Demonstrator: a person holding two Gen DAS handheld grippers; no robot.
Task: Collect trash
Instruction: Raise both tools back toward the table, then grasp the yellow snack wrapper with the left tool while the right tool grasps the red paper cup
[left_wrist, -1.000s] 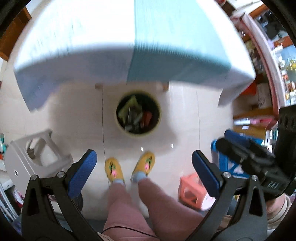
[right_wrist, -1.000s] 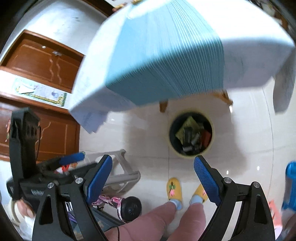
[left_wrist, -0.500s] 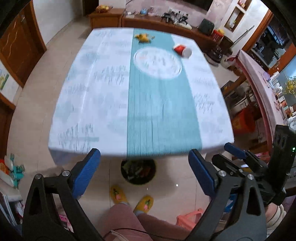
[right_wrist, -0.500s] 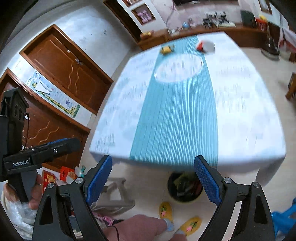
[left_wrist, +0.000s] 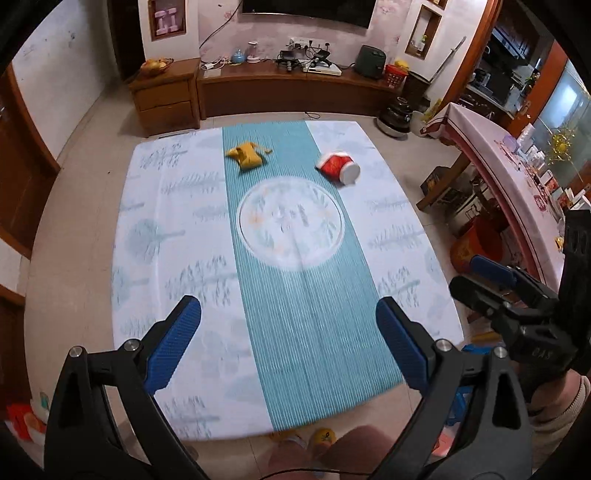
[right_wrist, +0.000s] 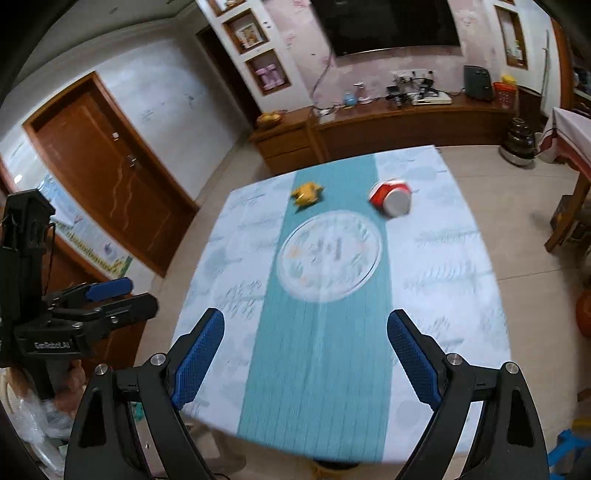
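A crumpled yellow wrapper lies on the teal stripe at the far end of the cloth-covered table. To its right a red paper cup lies on its side, white mouth towards me. My left gripper hangs open above the table's near edge, nothing between its blue pads. My right gripper is also open and empty, level with the left one. Each shows in the other's view: the right gripper and the left gripper. The table hides the trash bin.
A low wooden sideboard runs along the far wall and a wooden door stands at the left. A second table with a pink cloth and a red bucket stand at the right. The person's yellow slippers show below the near edge.
Both grippers have risen from facing the bin on the floor to looking over the tabletop. The bin has dropped out of sight and the wrapper and cup have come into view.
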